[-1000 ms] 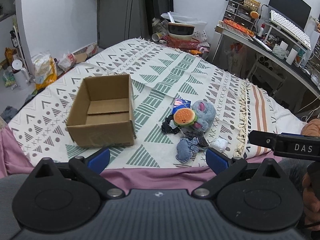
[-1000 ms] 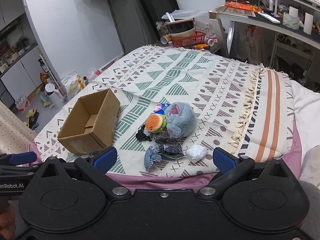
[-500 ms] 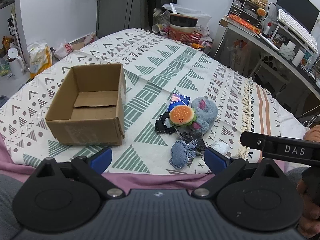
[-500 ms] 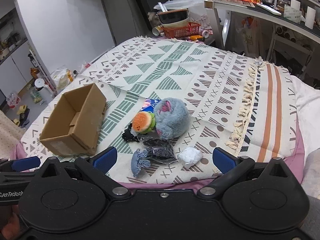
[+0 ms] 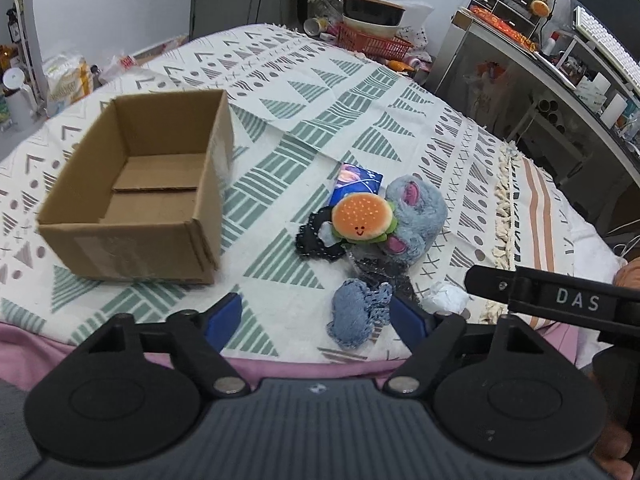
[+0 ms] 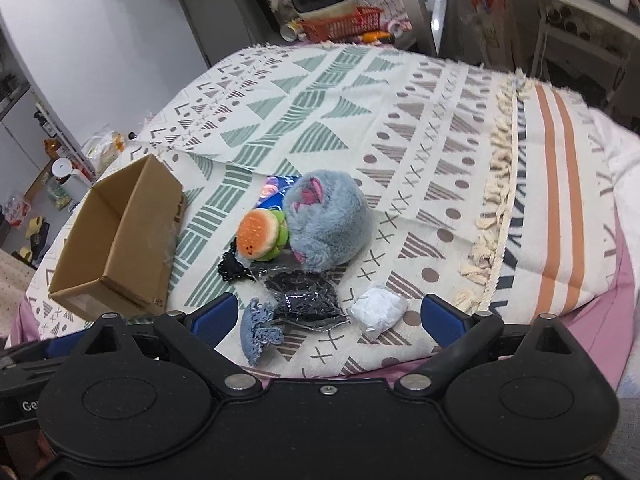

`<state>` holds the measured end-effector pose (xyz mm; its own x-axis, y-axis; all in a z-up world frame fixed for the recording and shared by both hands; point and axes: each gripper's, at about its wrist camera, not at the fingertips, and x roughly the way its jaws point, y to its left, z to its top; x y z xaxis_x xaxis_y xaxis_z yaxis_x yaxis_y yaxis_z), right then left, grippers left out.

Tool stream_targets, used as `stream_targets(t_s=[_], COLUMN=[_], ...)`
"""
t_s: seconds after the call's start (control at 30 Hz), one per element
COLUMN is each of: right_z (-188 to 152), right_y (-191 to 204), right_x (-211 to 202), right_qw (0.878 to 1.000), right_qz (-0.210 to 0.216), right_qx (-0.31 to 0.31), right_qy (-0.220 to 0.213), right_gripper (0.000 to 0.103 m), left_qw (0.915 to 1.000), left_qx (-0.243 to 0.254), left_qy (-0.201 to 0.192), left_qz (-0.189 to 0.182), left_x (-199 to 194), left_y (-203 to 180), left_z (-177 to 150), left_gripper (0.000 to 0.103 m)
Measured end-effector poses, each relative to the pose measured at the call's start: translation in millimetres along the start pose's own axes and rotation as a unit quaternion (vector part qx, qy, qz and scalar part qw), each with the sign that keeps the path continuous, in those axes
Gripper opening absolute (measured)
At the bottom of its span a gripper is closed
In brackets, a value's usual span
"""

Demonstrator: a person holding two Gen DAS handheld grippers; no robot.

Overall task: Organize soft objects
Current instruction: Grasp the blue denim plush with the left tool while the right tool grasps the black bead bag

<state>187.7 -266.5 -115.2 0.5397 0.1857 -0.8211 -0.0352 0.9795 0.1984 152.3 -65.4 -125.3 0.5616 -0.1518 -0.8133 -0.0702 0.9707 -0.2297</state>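
On the bed [image 5: 328, 92], the cardboard box [image 5: 136, 188] sits empty; soft toys lie heaped right of it, the burger plush [image 5: 362, 218] against the grey plush [image 5: 416, 216]. Left gripper [image 5: 318, 314] and right gripper [image 6: 330, 314] gape wide, holding nothing. "DAS" marks the right gripper.

An open cardboard box [image 5: 132, 192] stands upright and empty on the patterned bed cover [image 5: 304, 92], left of a cluster of soft things. In the cluster a grey plush toy [image 5: 416, 216] lies with a small smiling burger plush [image 5: 362, 218] leaning against its left side. A black lace piece [image 5: 316, 244] lies just under the burger. Nearer, a blue denim scrap [image 5: 356, 314] lies crumpled beside a dark shiny packet [image 6: 304, 298] and a white wad [image 6: 378, 310]. A blue printed packet [image 5: 356, 180] peeks out behind the burger.
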Motion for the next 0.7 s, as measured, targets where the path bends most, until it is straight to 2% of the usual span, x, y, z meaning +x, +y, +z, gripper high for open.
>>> stream_targets(t_s=[0.2, 0.4, 0.7], right_z=[4.4, 9.3, 13.0], right_y=[-16.5, -28.4, -35.6], right_x=[26.3, 49.6, 80.3], right_qw=[0.998, 0.993, 0.983], right_qz=[0.011, 0.041, 0.069], right_qx=[0.046, 0.088, 0.127], right_qy=[0.032, 0.068, 0.11], right_gripper=[0.075, 0.065, 0.064], left_qw=[0.9995, 0.9982, 0.9947], left_qx=[-0.016, -0.03, -0.043], left_qy=[0.022, 0.039, 0.078], left_qz=[-0.014, -0.034, -0.051], left_x=[27.4, 52.6, 94.2], left_y=[-2.4, -5.3, -8.0], left_z=[2.9, 4.1, -1.1], left_gripper=[0.063, 0.06, 0.06])
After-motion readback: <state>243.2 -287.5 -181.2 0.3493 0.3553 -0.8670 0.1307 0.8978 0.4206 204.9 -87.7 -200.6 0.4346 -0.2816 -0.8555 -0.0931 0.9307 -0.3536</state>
